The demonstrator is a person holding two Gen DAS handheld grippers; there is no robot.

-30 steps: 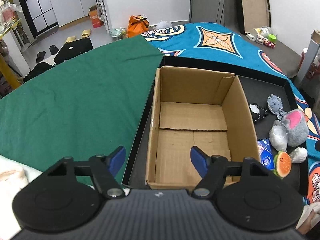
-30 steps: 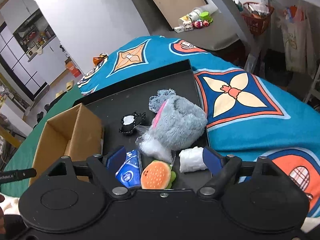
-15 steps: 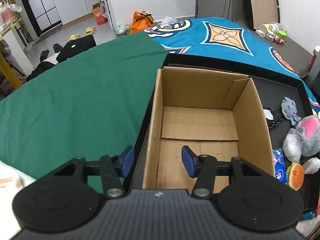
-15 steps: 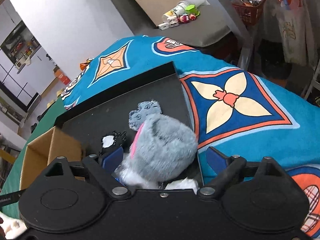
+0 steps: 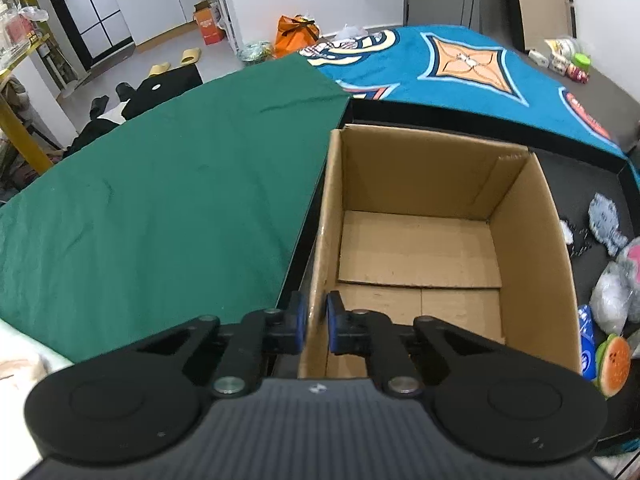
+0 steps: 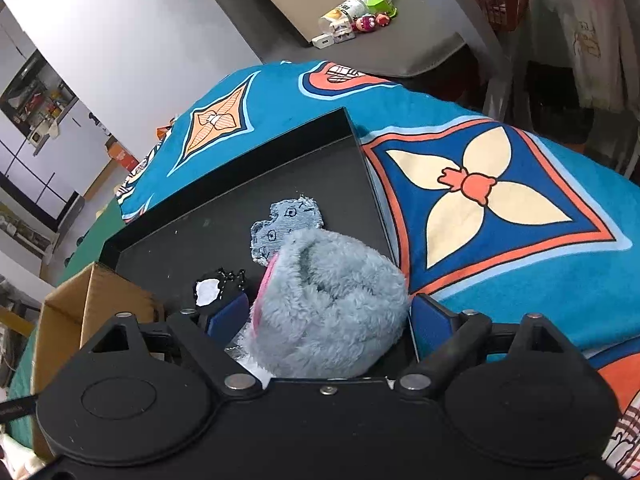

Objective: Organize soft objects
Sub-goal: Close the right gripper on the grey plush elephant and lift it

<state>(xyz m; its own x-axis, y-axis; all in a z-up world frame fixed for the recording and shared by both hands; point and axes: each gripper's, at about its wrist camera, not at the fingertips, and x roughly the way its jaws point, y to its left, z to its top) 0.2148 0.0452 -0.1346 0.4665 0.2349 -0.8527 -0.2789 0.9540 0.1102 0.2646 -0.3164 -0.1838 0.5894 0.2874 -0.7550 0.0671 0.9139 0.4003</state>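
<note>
**Box pinned, plush lined up — first grab coming**

Left gripper (image 5: 316,322) is clamped tight on the near left wall of the cardboard box (image 5: 420,208), one pad inside and one outside, so I'd say it's steadying the box. The box is empty and sits in the black tray (image 6: 224,216), at its left side.

Right gripper (image 6: 326,322) is straddling the fluffy grey plush (image 6: 332,308), which lies in the tray just right of the box. Its jaws are wide but easing inward; the pads don't look to be pressing the fur yet. So the step in hand is picking up the first soft thing. Next move, I reckon: squeeze well into that squishy fur, lift, swing left, drop it in.

Count of what I can make out — one box, one tray, one grey plush, one denim patch toy (image 6: 286,222), one black-and-white trinket (image 6: 212,290), one burger toy (image 5: 612,364), one blue packet (image 5: 586,340), one whitish bagged lump (image 5: 610,300).
</note>
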